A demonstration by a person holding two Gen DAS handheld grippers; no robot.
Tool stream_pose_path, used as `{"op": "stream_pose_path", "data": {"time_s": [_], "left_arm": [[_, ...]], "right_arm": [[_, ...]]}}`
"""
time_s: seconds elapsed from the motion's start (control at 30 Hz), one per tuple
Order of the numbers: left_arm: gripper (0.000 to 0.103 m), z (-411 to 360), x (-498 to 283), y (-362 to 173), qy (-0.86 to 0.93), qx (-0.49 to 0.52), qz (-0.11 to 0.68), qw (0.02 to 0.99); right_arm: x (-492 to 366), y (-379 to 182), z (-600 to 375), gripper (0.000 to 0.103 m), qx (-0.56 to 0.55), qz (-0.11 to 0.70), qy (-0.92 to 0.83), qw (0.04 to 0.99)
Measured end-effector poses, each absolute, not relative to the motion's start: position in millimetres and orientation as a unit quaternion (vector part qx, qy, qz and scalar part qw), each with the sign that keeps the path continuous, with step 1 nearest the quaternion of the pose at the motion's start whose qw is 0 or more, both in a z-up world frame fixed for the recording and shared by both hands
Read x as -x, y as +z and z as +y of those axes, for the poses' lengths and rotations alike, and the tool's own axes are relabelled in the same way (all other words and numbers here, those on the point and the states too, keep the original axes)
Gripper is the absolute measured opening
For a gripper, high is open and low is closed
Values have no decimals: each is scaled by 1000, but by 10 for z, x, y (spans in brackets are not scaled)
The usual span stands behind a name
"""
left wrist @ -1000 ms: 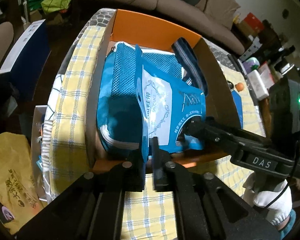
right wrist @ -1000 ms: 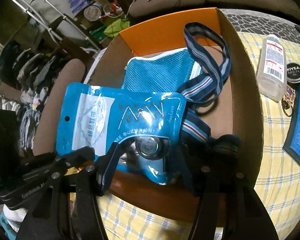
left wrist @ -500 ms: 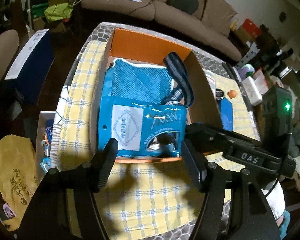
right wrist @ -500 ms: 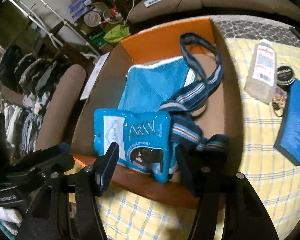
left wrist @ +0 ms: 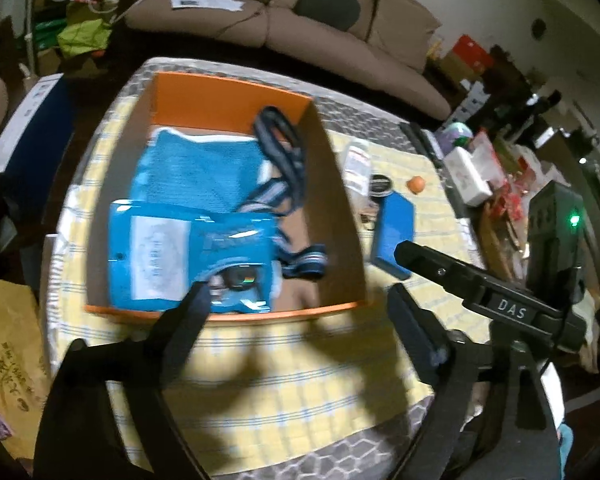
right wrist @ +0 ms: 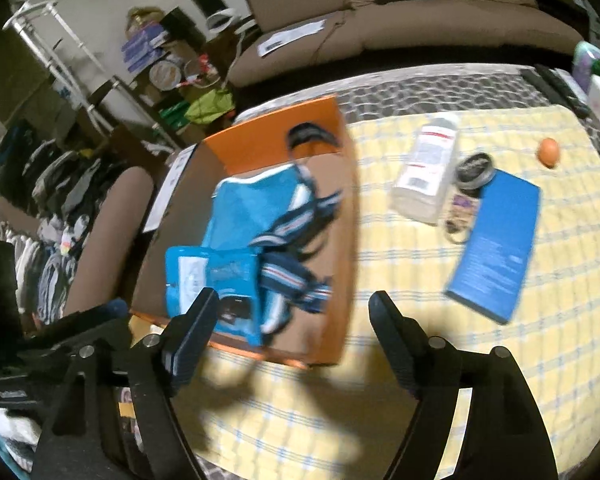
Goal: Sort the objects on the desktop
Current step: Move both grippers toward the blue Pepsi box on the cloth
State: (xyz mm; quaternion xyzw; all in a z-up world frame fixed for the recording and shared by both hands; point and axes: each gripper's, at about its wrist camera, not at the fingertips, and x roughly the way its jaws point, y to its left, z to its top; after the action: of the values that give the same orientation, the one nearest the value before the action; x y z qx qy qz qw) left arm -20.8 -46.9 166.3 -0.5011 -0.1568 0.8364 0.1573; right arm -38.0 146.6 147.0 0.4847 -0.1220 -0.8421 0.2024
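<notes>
An open orange cardboard box (left wrist: 228, 98) (right wrist: 332, 288) sits on the yellow checked cloth. In it lie a blue mesh pouch (left wrist: 196, 172) (right wrist: 252, 204), a blue plastic packet (left wrist: 188, 256) (right wrist: 212, 276) and a striped strap (left wrist: 284, 148) (right wrist: 296, 268). My left gripper (left wrist: 300, 300) is open and empty above the box's near edge. My right gripper (right wrist: 294, 312) is open and empty, just right of it. On the cloth to the right lie a clear bottle (right wrist: 428, 168), a black tin (right wrist: 474, 170), a blue book (right wrist: 496, 240) (left wrist: 394, 232) and an orange ball (right wrist: 549, 151) (left wrist: 416, 184).
A brown sofa (left wrist: 300, 20) stands behind the table. Boxes and clutter (left wrist: 472, 172) line the right table edge. A yellow bag (left wrist: 8, 344) lies low at the left. A chair (right wrist: 104, 236) stands left of the box.
The left gripper opened and let go of the blue packet, which now lies flat in the box. Both grippers pulled back and up from the box.
</notes>
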Motion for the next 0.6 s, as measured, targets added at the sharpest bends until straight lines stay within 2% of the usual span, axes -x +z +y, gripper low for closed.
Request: {"op": "stream_pose_path", "data": {"time_s": [0.03, 0.17, 0.4, 0.6], "left_arm": [[101, -381, 209, 1667, 835, 501, -156, 166], [103, -52, 217, 1694, 833, 501, -142, 186], [103, 509, 283, 1635, 832, 504, -113, 202], [103, 1073, 321, 1479, 840, 499, -52, 208]], "right_arm": [[371, 1468, 1567, 79, -484, -126, -843, 196], [350, 1448, 2006, 79, -478, -149, -848, 171], [325, 1334, 2730, 79, -467, -176, -859, 117], [316, 1146, 3261, 79, -459, -201, -862, 81]]}}
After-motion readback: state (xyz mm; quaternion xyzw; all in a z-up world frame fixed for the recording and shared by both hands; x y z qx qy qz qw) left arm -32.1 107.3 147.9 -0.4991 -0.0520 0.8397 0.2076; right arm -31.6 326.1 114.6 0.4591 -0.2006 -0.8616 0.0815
